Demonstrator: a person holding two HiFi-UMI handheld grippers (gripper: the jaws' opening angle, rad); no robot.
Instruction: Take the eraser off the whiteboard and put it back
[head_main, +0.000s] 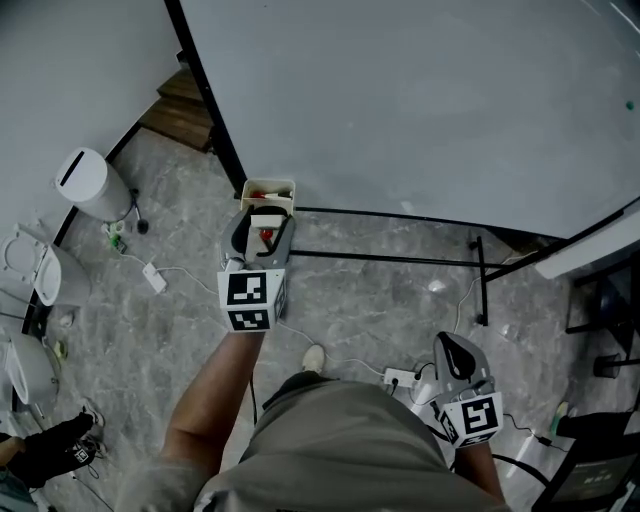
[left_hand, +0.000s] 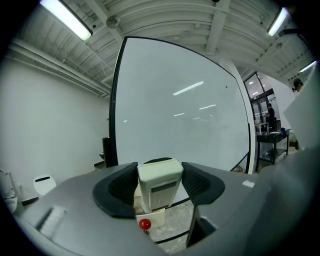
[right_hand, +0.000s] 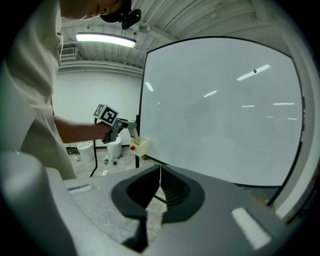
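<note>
Whiteboard (head_main: 420, 100) on a black stand fills the far right of the scene, face blank. Grey marbled floor (head_main: 350, 300) below it, with cables and a power strip (head_main: 400, 378) near the person's feet. White bin (head_main: 92, 185) stands far left by the wall.

Person's left forearm (head_main: 205, 400) reaches out toward the board's lower left corner. Left gripper (head_main: 263, 222) sits there, roughly level, clamped on the eraser (left_hand: 160, 185): both black pads press on its sides. The eraser is a cream block with a grey strip on its face, upright between the jaws. It's off the board face, held just on the near side of the cream holder tray (head_main: 268, 188) that hangs at that corner. Can't tell whether the eraser's lower end touches the tray.

Right gripper (right_hand: 160, 175) is low on the near right, well apart from the board. Its jaws are closed together with nothing between them.

A red round-ended item (left_hand: 144, 224) sits at the tray, under the eraser in the left gripper view. Too small to say what it is.
</note>
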